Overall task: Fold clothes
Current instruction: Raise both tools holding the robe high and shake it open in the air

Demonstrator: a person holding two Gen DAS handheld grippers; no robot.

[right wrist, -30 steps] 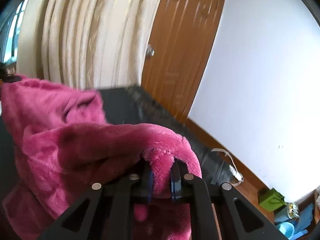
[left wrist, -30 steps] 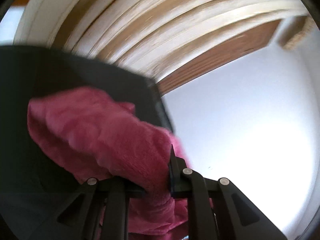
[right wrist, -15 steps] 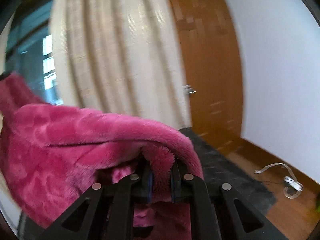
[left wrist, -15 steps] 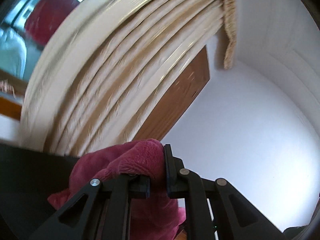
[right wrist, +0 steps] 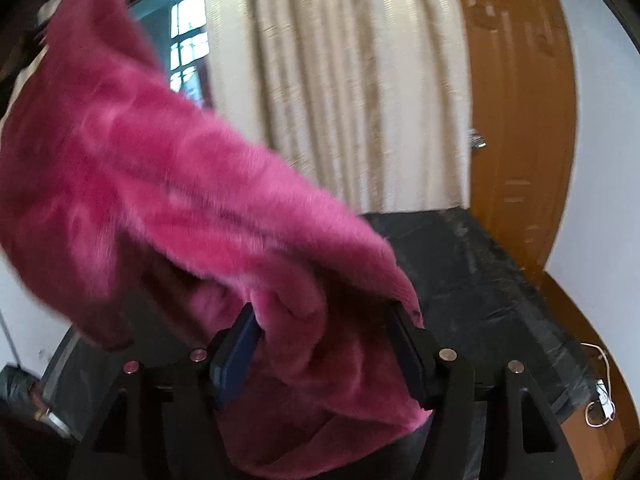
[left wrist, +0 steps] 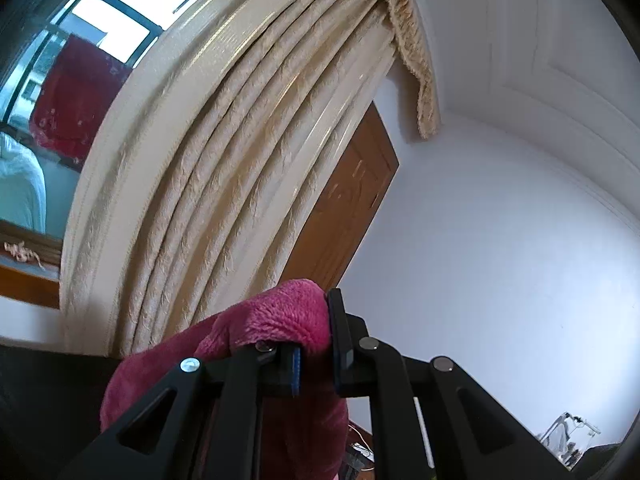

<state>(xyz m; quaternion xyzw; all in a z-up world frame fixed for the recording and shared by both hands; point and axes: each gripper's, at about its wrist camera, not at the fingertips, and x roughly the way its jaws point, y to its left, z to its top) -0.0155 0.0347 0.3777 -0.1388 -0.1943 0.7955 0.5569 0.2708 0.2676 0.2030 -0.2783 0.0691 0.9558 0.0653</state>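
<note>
A fluffy magenta garment (right wrist: pixel 168 184) hangs in the air, held up high. My left gripper (left wrist: pixel 314 344) is shut on one edge of the garment (left wrist: pixel 276 320), which drapes down over its left finger. My right gripper (right wrist: pixel 324 344) has its jaws spread wide, and the garment still lies between and over them. In the right wrist view the cloth stretches up to the left, toward the left gripper, which is hidden from that view.
A black table (right wrist: pixel 472 280) lies below, also at the lower left of the left wrist view (left wrist: pixel 44 400). Cream curtains (left wrist: pixel 240 160), a window (left wrist: pixel 48 92), a brown door (right wrist: pixel 516 120) and white walls stand behind. A cable (right wrist: pixel 600 396) lies on the wooden floor.
Both grippers have lifted the garment up off the table. My right gripper's jaws have opened wide from shut. The left gripper has stayed shut on the cloth.
</note>
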